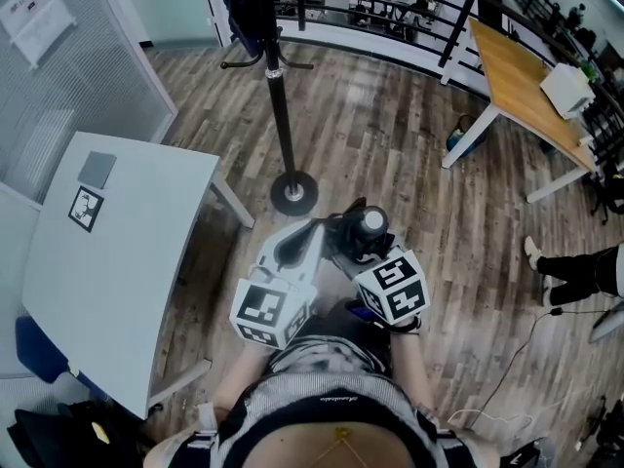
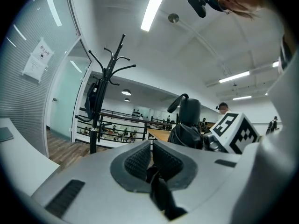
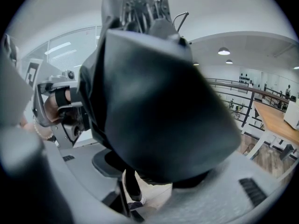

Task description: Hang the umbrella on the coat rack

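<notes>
Right gripper clamps the folded black umbrella upright over the wooden floor, near the coat rack base, while the left gripper, jaws almost together, pinches a black strap beside it.

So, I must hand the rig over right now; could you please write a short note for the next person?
Left tool: jaws nearly together, pinching a black strap, seemingly the umbrella's.
Right tool: shut on the folded black umbrella.
Coat rack stands ahead, apart from both tools; a dark item hangs on it.
Done: umbrella in hand.
Left: carry it over and hang it on a free hook.
</notes>
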`<state>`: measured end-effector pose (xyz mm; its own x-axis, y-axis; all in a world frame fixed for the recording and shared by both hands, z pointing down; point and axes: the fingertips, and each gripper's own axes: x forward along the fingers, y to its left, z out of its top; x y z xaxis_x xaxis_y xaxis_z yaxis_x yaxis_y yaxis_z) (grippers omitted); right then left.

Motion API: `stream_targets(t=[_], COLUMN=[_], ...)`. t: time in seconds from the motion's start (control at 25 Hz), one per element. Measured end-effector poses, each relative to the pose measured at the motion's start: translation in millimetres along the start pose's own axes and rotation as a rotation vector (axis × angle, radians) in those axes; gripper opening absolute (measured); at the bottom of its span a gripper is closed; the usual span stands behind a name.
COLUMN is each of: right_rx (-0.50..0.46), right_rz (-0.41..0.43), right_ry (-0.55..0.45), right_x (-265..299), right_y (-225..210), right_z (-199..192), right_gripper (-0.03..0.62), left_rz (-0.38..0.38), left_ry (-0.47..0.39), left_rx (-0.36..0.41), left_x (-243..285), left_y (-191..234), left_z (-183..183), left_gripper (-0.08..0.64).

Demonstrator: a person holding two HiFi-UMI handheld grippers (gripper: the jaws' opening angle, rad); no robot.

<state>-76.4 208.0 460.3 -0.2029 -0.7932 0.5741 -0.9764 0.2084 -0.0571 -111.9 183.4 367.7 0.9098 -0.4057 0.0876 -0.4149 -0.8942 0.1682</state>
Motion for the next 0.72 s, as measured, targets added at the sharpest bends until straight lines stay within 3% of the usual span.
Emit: stream_targets(t=[0.72], right_rx=[-0.028], right_rz=[0.023], right_ry=[0.021], right_x=[19.9], right_y=[-18.7], right_z=[12.3], right_gripper=[0.256], left_rz=[0.042], left_ry=[-0.004], left_rx=[-0.003], left_x=[20.7], left_y=[18.3], left_z=[6.8], left_gripper=[0.014])
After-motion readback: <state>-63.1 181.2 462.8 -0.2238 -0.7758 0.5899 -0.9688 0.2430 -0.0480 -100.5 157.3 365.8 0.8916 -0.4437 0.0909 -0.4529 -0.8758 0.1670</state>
